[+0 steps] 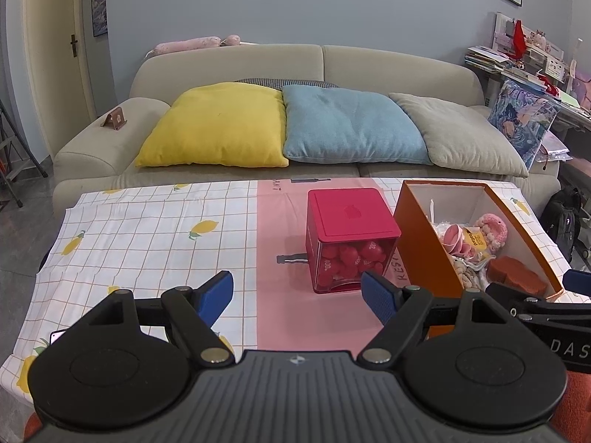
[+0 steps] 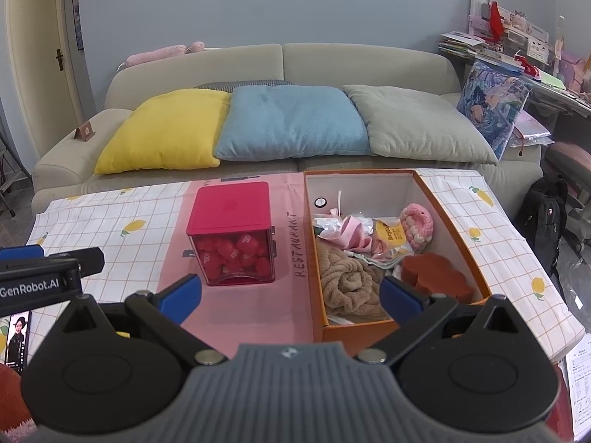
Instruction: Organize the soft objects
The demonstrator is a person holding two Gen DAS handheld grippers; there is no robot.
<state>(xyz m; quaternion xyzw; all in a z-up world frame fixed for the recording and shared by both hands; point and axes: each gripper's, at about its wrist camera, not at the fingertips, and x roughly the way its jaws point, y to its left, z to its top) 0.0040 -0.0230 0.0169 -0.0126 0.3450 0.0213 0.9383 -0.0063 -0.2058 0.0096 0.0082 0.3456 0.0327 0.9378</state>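
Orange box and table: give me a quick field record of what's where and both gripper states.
orange box: open, right of red container
box contents: beige towel, pink crochet item, brown sponge, packets
red container: lid on, red pieces inside
left gripper: open, empty
right gripper: open, empty, before the box

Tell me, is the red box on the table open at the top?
No. In the right wrist view the red box has its red lid seated flat on top, and the red pieces inside show only through its clear sides.

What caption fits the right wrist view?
Open right gripper above orange box of soft items, beside red-lidded container.
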